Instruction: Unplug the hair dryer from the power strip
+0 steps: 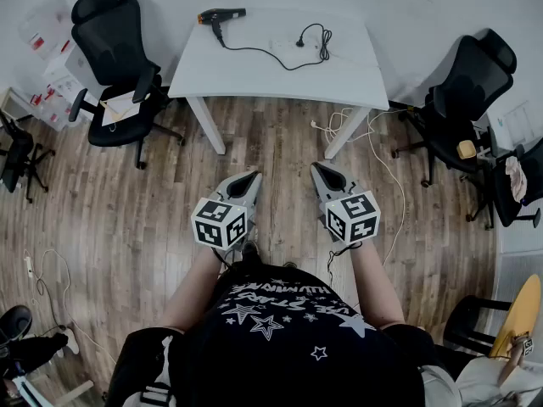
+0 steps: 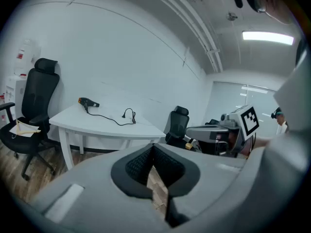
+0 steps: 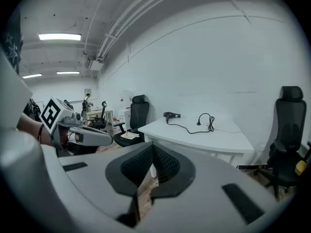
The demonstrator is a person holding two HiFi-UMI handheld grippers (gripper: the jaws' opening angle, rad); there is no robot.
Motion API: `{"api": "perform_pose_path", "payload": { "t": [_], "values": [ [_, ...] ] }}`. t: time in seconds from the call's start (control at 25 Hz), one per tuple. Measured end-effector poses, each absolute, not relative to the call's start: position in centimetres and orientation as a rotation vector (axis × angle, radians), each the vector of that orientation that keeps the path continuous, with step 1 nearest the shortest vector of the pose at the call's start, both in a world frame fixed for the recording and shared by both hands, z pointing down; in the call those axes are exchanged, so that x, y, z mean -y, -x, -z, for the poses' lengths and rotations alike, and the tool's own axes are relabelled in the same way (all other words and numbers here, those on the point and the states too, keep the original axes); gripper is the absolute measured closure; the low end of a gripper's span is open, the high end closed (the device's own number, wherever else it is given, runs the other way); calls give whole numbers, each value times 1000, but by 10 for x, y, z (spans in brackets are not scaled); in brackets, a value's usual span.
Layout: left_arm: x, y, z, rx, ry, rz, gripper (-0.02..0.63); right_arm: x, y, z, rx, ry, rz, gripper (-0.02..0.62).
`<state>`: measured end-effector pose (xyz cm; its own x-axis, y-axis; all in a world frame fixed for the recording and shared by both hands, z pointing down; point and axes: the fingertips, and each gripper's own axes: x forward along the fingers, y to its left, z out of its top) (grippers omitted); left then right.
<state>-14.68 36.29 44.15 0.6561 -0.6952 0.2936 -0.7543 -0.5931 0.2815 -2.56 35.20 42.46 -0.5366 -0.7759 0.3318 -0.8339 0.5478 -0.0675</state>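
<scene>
**A:** Where is the hair dryer (image 1: 222, 13)?

**B:** On the far left corner of the white desk (image 1: 254, 79). It lies on its side, black, with an orange end toward the left. Its black cord (image 1: 259, 53) runs to the right across the desk top and ends at a plug (image 1: 299, 42). A small coil (image 1: 323, 39) of the same cord sits just beside the plug.

**A:** And the power strip?

**B:** It cannot be told apart from the white top. Whether the plug sits in anything also cannot be made out.

**A:** How do the tongs stand?

**B:** The left tongs (image 1: 249, 179) and the right tongs (image 1: 327, 175) are side by side above the wooden floor (image 1: 280, 147). They are well apart from the desk, aimed toward it and tilted a little downward. In each gripper view the ribbed black pads meet at their tips. Both pairs are closed, with nothing between them. Each carries a marker cube, the left cube (image 1: 221, 223) and the right cube (image 1: 352, 217).

**A:** What surrounds the desk?

**B:** A black office chair (image 1: 114, 53) stands at its left, with papers (image 1: 119, 106) on the seat. A second black chair (image 1: 462, 91) stands off to its right. A white cable (image 1: 339, 125) lies on the floor by the desk's right leg. The person holding the tongs, in a black shirt with white stars (image 1: 280, 316), fills the lower edge of the head view.
</scene>
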Motion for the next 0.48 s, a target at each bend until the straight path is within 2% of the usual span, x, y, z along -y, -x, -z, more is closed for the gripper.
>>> {"api": "perform_pose_path", "payload": {
  "t": [0.48],
  "values": [
    [-363,178,-440,1188,-2484,-209,600,-355,32,-428,2503,-1388,-344,588]
  ]
}}
